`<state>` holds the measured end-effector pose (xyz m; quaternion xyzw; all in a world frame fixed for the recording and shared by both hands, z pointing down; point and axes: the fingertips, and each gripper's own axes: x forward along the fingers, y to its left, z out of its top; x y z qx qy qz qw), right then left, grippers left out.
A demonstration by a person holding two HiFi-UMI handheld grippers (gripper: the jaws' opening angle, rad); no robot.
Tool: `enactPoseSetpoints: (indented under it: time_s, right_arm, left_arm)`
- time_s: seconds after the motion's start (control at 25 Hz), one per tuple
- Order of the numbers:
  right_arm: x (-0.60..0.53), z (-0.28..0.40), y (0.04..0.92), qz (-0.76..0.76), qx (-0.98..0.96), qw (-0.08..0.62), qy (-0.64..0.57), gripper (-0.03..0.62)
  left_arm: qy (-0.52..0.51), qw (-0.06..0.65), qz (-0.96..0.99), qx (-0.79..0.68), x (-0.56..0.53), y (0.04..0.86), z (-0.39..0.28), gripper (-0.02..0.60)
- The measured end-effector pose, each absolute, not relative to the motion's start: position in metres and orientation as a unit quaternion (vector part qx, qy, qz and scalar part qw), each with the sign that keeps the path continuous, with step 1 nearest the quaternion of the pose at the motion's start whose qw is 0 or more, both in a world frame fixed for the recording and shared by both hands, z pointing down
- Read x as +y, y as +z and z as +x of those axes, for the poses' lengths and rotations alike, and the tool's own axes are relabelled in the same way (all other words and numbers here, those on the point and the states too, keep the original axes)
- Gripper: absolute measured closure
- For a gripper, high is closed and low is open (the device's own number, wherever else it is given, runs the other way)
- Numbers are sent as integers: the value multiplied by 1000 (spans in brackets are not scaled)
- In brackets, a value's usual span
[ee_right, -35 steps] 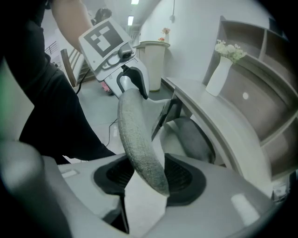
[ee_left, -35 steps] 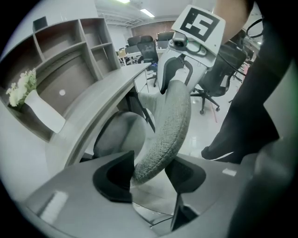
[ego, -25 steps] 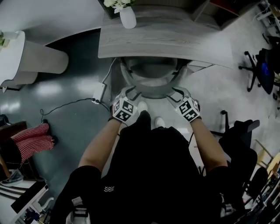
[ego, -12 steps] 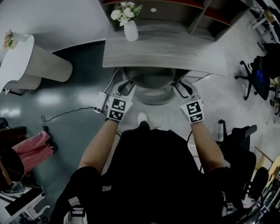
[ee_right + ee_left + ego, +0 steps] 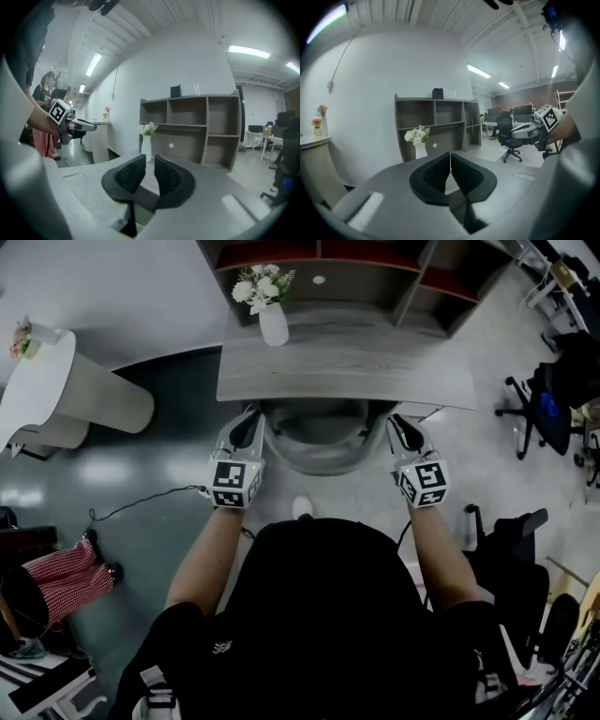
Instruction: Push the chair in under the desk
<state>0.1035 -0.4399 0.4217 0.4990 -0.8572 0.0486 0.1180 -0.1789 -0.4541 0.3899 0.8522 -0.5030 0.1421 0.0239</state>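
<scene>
The grey chair (image 5: 323, 432) stands tucked under the front edge of the grey wooden desk (image 5: 347, 371), with only its curved back showing. My left gripper (image 5: 246, 423) hovers beside the chair's left side. Its jaws are shut with nothing between them, as the left gripper view shows (image 5: 450, 164). My right gripper (image 5: 401, 427) hovers beside the chair's right side. Its jaws are closing, a narrow gap remains, and nothing is between them (image 5: 150, 171). Neither gripper visibly touches the chair.
A white vase of flowers (image 5: 273, 324) stands on the desk's far left, in front of a shelf unit (image 5: 356, 268). A round white counter (image 5: 56, 381) is at left, with a cable (image 5: 141, 498) on the floor. Office chairs (image 5: 544, 399) stand at right. A person in red checked trousers (image 5: 56, 563) is at lower left.
Both grippers have moved apart, from the middle of the chair back out to its two sides. Their jaws have narrowed. The chair has not visibly moved relative to the desk.
</scene>
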Motion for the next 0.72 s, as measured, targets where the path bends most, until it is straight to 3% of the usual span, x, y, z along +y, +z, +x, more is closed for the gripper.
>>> enactPoseSetpoints:
  time_s: [0.12, 0.2, 0.72]
  right_arm:
    - [-442, 114, 420, 510, -852, 106, 55, 545]
    - [-444, 122, 419, 520, -847, 94, 67, 591]
    - [-452, 145, 422, 554, -824, 92, 76, 592]
  left_arm:
    - [130, 19, 846, -517, -455, 383, -185, 571]
    - [127, 21, 844, -520, -455, 383, -188, 575]
    - [133, 35, 836, -530, -457, 390, -198, 575]
